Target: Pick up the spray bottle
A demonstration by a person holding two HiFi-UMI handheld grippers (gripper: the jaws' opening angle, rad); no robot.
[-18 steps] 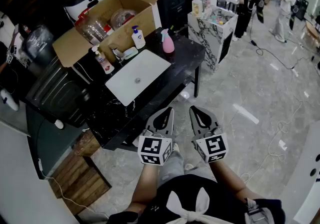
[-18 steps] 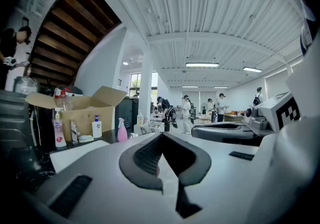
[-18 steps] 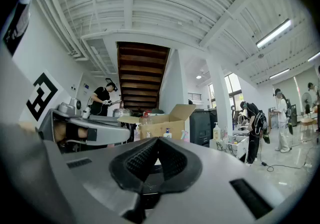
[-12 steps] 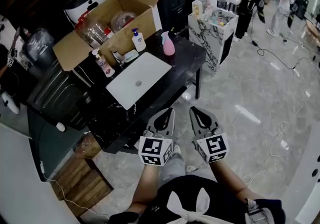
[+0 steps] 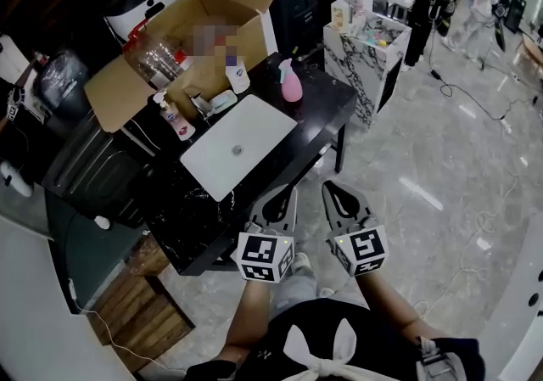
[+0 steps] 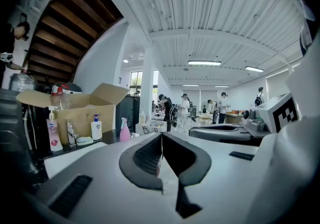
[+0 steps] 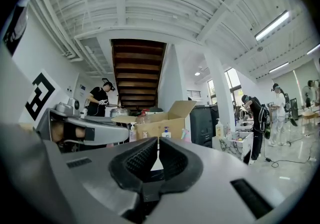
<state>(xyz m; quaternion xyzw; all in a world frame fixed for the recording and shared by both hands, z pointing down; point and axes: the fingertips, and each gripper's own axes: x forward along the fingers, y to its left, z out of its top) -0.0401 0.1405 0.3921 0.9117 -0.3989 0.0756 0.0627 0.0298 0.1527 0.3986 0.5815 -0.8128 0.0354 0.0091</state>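
Grey marble floor (image 5: 441, 159) all round, and the long black stone-topped table (image 5: 327, 103) now sits a touch closer and lower in the head view than it did half a second ago. Its near edge is right at the tips of the grippers, which haven't budged within the shot. The people in the background have shuffled along too. The left gripper (image 5: 287, 190) and right gripper (image 5: 328, 187) are held side by side low in front of the person's body, pointing roughly level at the table's near edge, with their marker cubes facing up. Both claws are pinched fully together with nothing in them. The small pink plastic spray bottle (image 5: 291, 84) stands upright at the table's far side, just past the far corner of the white rectangular sink basin (image 5: 254, 129) set in the table. It's well apart from both grippers.
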